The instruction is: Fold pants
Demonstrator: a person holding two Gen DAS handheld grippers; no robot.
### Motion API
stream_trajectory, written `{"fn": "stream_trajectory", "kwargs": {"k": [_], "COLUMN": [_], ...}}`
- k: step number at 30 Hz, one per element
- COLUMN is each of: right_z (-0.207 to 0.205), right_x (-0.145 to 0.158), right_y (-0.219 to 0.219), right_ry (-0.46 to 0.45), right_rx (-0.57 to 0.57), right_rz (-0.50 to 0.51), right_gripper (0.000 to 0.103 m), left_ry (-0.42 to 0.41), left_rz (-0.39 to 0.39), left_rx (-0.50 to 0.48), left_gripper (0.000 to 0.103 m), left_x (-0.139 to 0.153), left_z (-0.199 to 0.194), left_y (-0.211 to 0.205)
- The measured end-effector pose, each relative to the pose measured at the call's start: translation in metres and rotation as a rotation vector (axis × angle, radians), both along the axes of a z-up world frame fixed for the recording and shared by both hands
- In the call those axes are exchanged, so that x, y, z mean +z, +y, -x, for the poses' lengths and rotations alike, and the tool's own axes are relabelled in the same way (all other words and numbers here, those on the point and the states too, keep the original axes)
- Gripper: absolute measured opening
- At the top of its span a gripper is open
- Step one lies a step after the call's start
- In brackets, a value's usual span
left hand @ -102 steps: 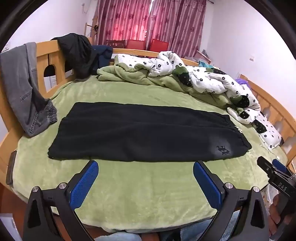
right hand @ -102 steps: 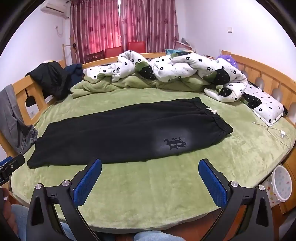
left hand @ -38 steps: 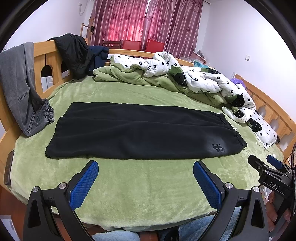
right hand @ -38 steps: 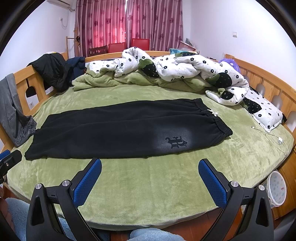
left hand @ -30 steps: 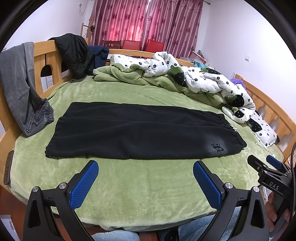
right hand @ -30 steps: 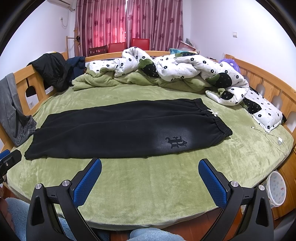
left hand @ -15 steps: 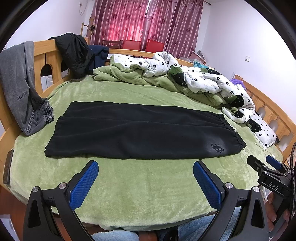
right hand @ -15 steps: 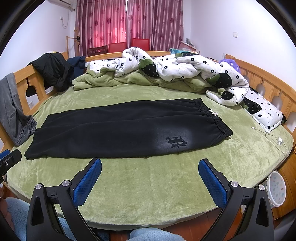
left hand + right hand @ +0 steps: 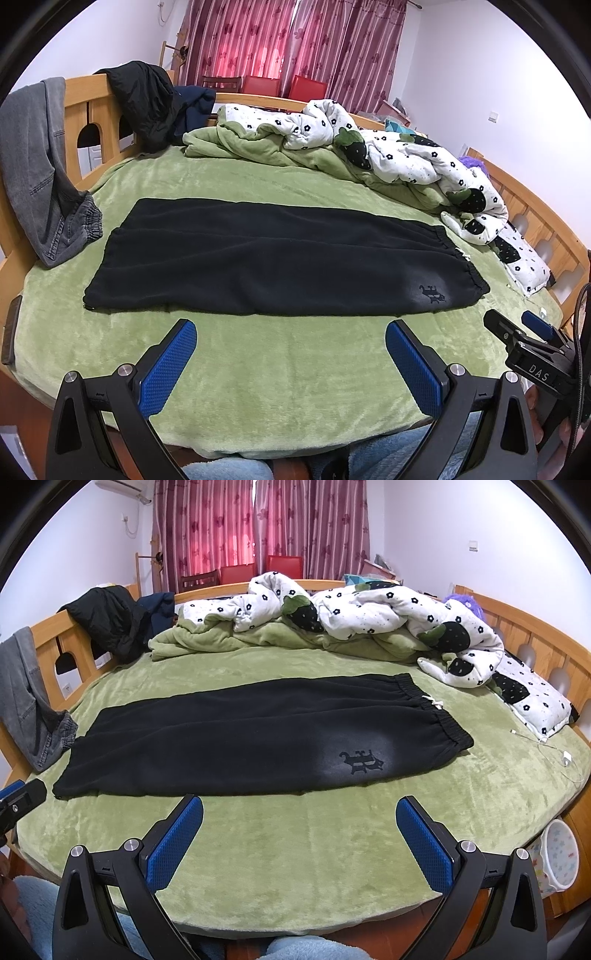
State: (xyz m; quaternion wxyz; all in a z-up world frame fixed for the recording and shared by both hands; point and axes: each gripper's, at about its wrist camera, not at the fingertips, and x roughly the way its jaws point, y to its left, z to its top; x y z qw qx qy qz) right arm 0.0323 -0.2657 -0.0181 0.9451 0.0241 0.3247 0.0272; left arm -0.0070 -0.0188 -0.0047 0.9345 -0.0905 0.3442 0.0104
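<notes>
Left gripper (image 9: 290, 334) spread wide over the green plush bed cover (image 9: 295, 362), blue-padded fingers (image 9: 168, 363) holding nothing. Just ahead of its tips, well clear: black fleece pants (image 9: 266, 258), flat and lengthwise (waistband toward the right, cuffs toward the left). Right gripper (image 9: 299, 810) likewise agape and empty, pants (image 9: 258, 734) just beyond, embroidered emblem (image 9: 364, 760) nearest. Farther ahead, crumpled white flower-print quilt (image 9: 369, 616). Off to the left, grey jeans (image 9: 37, 166) draped over wooden bed rail (image 9: 96, 107).
</notes>
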Motion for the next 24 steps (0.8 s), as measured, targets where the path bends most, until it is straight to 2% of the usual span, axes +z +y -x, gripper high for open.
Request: {"fn": "stream_trajectory", "kwargs": {"k": [4,9,11,15,17,19,24], "right_z": [-0.009,-0.023,-0.029,-0.052,-0.070,-0.089,-0.139], "right_x": [-0.007,-0.005,0.000,0.007,0.000,-0.015,-0.081], "right_y": [0.000,-0.001,-0.003,-0.020,-0.031,-0.045,-0.097], "right_ry": [0.015,0.013,-0.010,-0.070,-0.054,-0.023,0.153], "right_rx": [0.018,0.093,0.096,0.078,0.061,0.026,-0.035], "right_rz": [-0.026,-0.107,-0.077,0.000,0.012,0.017,-0.143], "right_gripper": [0.102,0.102,0.102,0.102,0.102,0.101,0.084], "left_ry": [0.014,0.051,0.042,0.027,0.053,0.083,0.098], "left_rz": [0.007,0.071,0.091,0.066,0.065,0.097,0.271], "left_rx": [0.007,-0.014,0.004,0.063,0.099,0.122,0.201], "left_gripper": [0.103,0.103,0.103,0.103,0.102,0.102,0.099], "left_x": [-0.002,-0.011,-0.010,-0.010,-0.021,-0.037,-0.094], "left_z": [-0.004,-0.029,-0.038,-0.056,-0.069,-0.079,-0.091], "left_y": [-0.001,0.016,0.030,0.065,0.082,0.099,0.144]}}
